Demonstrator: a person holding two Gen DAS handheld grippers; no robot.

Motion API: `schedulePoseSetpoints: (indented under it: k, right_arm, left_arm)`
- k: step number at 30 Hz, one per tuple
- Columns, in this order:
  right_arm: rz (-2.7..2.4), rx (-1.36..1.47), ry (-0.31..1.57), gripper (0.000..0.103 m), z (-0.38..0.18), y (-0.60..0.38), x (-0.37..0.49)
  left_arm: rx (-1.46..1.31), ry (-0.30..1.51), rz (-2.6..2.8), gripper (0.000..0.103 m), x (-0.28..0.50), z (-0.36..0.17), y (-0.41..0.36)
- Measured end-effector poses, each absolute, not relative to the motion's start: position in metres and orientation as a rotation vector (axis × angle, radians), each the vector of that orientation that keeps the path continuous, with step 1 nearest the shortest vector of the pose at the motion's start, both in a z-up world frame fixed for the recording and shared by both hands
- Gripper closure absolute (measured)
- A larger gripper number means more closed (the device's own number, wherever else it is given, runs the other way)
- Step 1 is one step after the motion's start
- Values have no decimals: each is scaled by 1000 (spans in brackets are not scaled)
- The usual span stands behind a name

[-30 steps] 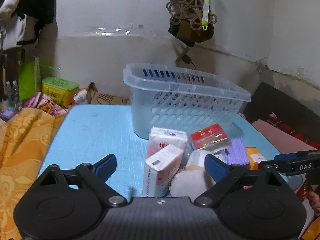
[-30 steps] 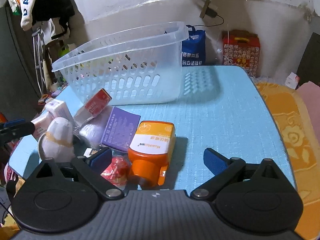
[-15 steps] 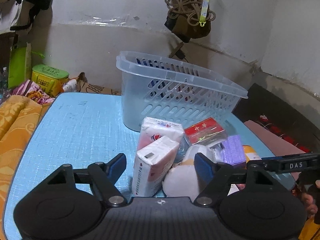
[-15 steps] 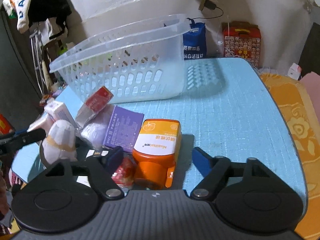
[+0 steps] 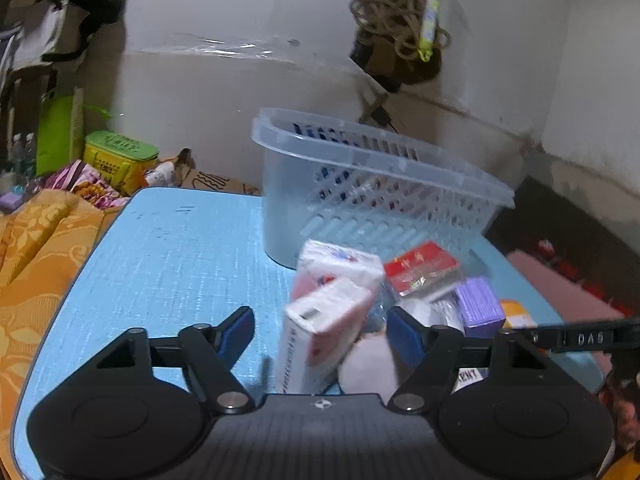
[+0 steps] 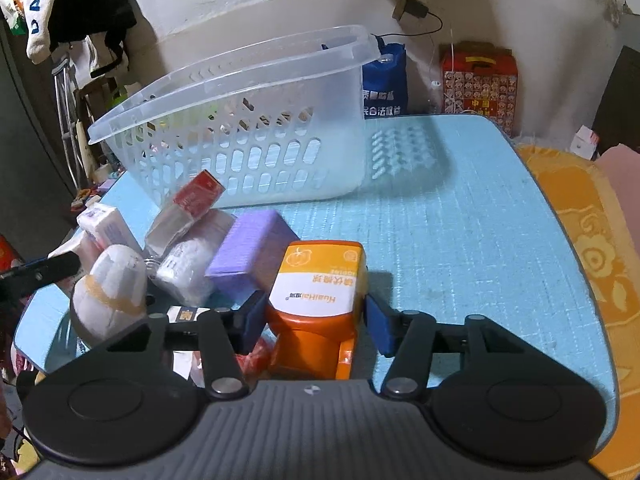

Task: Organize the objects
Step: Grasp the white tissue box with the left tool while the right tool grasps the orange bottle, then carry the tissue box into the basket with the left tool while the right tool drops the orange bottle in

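Note:
A clear plastic basket stands on the blue table. In front of it lies a heap: a white and pink carton, a tissue pack, a red packet, a purple box, a white sock-like bundle and an orange bottle. My left gripper is open with the carton between its fingers. My right gripper has its fingers close on both sides of the orange bottle.
An orange patterned cloth lies along the table's sides. A green tin and a cardboard box sit behind the table. A red gift box and a blue bag stand by the wall.
My right gripper has moved forward and narrowed around the orange bottle. My left gripper has moved forward so the carton sits between its fingers.

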State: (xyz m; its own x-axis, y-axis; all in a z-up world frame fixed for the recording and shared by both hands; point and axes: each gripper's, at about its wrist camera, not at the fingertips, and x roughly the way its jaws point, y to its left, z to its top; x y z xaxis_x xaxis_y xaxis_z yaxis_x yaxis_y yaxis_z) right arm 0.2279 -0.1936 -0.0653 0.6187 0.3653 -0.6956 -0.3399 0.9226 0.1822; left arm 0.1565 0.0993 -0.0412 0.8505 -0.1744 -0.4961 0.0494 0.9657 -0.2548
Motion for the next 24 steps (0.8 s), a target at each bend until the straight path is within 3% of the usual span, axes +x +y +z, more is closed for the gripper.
schedulePoseSetpoints:
  k: [8,12,24]
  right_arm:
    - [404,5,809,47,-69,-191,227]
    - [413,-3,806,48,-68,-192,224]
    - [417,-7,799,48,-67,-198,222]
  left_arm:
    - [-202,567,-112,30,165,-46,87]
    - [-246,565,-119,51,166,-48,93]
    - [-173,552,-103,54,166,-53,85]
